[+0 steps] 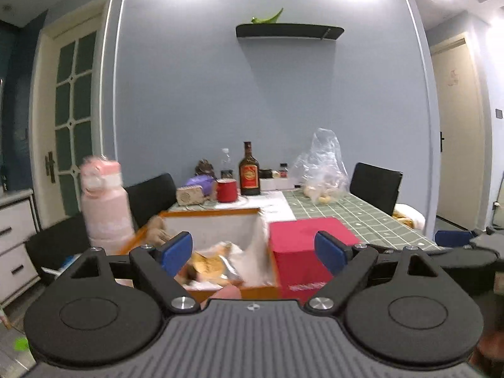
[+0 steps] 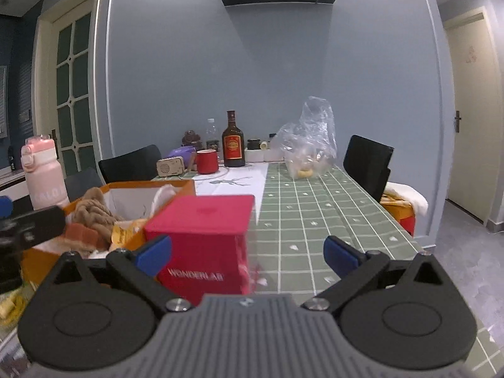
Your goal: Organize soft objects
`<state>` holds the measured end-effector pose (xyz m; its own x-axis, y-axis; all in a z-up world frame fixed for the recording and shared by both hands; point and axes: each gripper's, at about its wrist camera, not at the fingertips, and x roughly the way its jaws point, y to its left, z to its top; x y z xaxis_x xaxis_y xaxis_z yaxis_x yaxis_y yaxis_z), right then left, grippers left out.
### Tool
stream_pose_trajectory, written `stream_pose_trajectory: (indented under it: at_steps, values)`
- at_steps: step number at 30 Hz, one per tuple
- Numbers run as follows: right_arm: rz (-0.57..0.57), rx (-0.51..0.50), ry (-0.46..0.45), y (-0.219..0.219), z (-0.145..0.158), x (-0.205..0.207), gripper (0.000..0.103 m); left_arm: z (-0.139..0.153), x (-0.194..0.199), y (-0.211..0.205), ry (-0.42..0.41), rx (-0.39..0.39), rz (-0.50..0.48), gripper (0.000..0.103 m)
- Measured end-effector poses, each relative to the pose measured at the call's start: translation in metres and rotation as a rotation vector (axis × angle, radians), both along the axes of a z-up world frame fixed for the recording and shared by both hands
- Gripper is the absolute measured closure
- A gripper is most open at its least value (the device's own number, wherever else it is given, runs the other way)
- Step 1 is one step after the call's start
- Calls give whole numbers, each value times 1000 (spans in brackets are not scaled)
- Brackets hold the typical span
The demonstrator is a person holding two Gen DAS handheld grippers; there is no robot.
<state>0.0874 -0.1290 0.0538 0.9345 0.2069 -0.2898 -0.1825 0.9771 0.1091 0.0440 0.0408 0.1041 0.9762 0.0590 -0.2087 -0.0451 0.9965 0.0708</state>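
An orange-rimmed open box [image 1: 208,212] [image 2: 148,184] sits at the table's near end. Inside lie a brown knitted plush [image 2: 93,212], a yellow snack packet [image 1: 209,264] [image 2: 124,234] and white cloth. A red WONDERLAB box [image 1: 307,252] [image 2: 204,236] stands right beside it. My left gripper [image 1: 253,252] hangs open in front of the orange box, nothing between its blue pads. My right gripper [image 2: 247,253] is open too, low before the red box, which stands just beyond its left pad [image 2: 154,253] untouched. The left gripper's body shows at the right wrist view's left edge.
A pink water bottle [image 1: 105,203] [image 2: 44,173] stands left of the orange box. Farther back on the green checked tablecloth [image 2: 315,208] are a red mug [image 2: 207,160], a dark liquor bottle [image 2: 233,140], a small wooden radio [image 2: 170,167] and a clear plastic bag [image 2: 312,138]. Black chairs flank the table.
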Motion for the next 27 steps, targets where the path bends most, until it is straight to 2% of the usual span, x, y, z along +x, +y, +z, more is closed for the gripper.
stream_pose_trajectory:
  at_steps: [3, 12, 16, 27]
  values:
    - [-67, -39, -14, -11, -12, -3, 3, -12, 12, -11, 31, -32, -23, 2]
    - [-104, -20, 35, -46, -45, 1, 3, -43, 27, -47, 43, 25, -19, 2]
    - [-81, -35, 58, -52, -56, 0, 3, -51, 27, -55, 56, 7, -27, 2]
    - [-51, -43, 60, -51, -65, -2, 3, -64, 27, -74, 53, 47, 28, 2]
